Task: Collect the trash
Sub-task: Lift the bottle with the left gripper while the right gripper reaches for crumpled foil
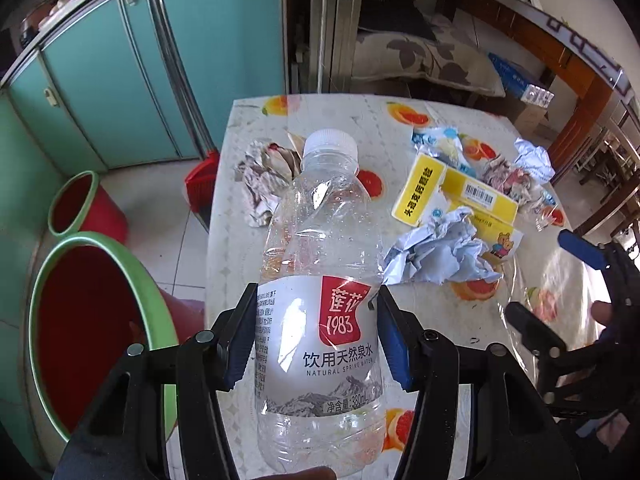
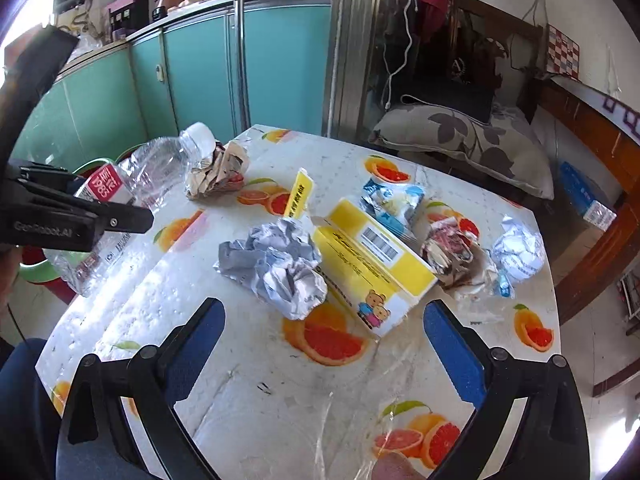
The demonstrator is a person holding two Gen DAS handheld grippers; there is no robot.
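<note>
My left gripper (image 1: pixel 316 332) is shut on a clear plastic water bottle (image 1: pixel 320 280) with a white cap and a grey and red label, held above the table's left edge. The bottle (image 2: pixel 136 184) and that gripper also show at the left of the right wrist view. My right gripper (image 2: pixel 324 340) is open and empty above the near part of the table (image 2: pixel 248 392). Ahead of it lie a crumpled grey-blue paper ball (image 2: pixel 276 264) and a yellow and white carton (image 2: pixel 368 272). More crumpled paper (image 2: pixel 516 252), wrappers (image 2: pixel 452 256) and a blue foil packet (image 2: pixel 392 200) lie beyond.
A red bin with a green rim (image 1: pixel 88 336) stands on the floor left of the table, a smaller one (image 1: pixel 76 204) behind it. A red dustpan (image 1: pixel 200 184) leans by the table. Teal cabinets (image 1: pixel 132 80) stand left; a patterned pillow (image 2: pixel 472 140) lies behind.
</note>
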